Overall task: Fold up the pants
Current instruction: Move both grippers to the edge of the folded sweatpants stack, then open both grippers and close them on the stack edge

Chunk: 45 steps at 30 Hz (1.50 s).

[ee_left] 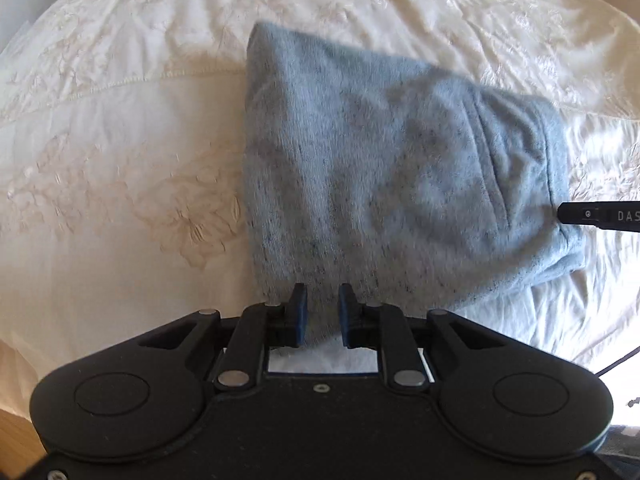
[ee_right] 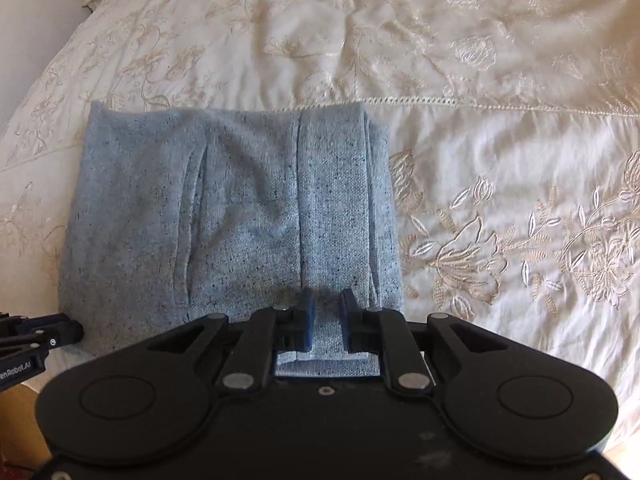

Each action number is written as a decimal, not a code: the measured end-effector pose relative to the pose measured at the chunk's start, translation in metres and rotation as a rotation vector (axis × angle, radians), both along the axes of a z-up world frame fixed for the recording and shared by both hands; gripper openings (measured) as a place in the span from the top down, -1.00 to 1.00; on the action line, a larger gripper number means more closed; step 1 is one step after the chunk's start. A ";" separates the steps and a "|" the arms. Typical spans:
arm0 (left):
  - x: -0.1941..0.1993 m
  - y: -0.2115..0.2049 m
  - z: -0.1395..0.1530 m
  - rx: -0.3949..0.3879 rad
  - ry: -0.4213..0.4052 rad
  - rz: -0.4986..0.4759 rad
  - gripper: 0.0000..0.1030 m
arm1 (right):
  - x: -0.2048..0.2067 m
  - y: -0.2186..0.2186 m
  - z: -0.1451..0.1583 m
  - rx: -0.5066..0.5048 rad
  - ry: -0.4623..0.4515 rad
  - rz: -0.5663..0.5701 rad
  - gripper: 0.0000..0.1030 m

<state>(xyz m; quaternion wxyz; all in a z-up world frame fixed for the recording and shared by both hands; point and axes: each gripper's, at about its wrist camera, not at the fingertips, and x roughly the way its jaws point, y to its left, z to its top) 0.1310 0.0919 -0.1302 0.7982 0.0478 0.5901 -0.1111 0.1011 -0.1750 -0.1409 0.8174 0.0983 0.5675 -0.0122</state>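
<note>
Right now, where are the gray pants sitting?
The gray pants lie folded in a compact stack on the embroidered cream bedspread, left of centre in the right wrist view, directly under both grippers.

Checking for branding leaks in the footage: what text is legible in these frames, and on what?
"DAS", cut off by the frame edge: on the right gripper, seen from the left wrist view.
"enRobot.AI", start cut off: on the left gripper, seen from the right wrist view.
None on the pants or bedspread.
</note>
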 end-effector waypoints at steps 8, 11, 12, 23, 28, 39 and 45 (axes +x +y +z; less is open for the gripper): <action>0.112 0.017 0.009 -0.049 -0.100 0.049 0.52 | 0.047 0.009 0.004 -0.059 -0.061 -0.036 0.66; 0.153 0.022 -0.009 -0.094 -0.061 0.106 0.52 | 0.056 0.010 -0.014 -0.084 0.004 -0.061 0.61; 0.165 0.023 -0.018 -0.104 -0.042 0.119 0.51 | 0.057 0.009 -0.023 -0.094 0.037 -0.072 0.59; 0.213 0.017 -0.061 -0.062 0.017 0.031 0.46 | 0.046 0.006 -0.042 -0.101 0.070 -0.183 0.38; 0.194 0.034 -0.036 -0.087 -0.015 0.057 0.47 | 0.043 -0.002 -0.039 -0.091 0.061 -0.193 0.23; 0.091 0.051 -0.034 -0.082 0.078 0.076 0.35 | 0.008 -0.024 -0.037 -0.053 0.067 -0.222 0.05; 0.042 0.042 -0.039 -0.055 0.102 0.099 0.29 | -0.015 -0.032 -0.038 -0.017 0.072 -0.213 0.01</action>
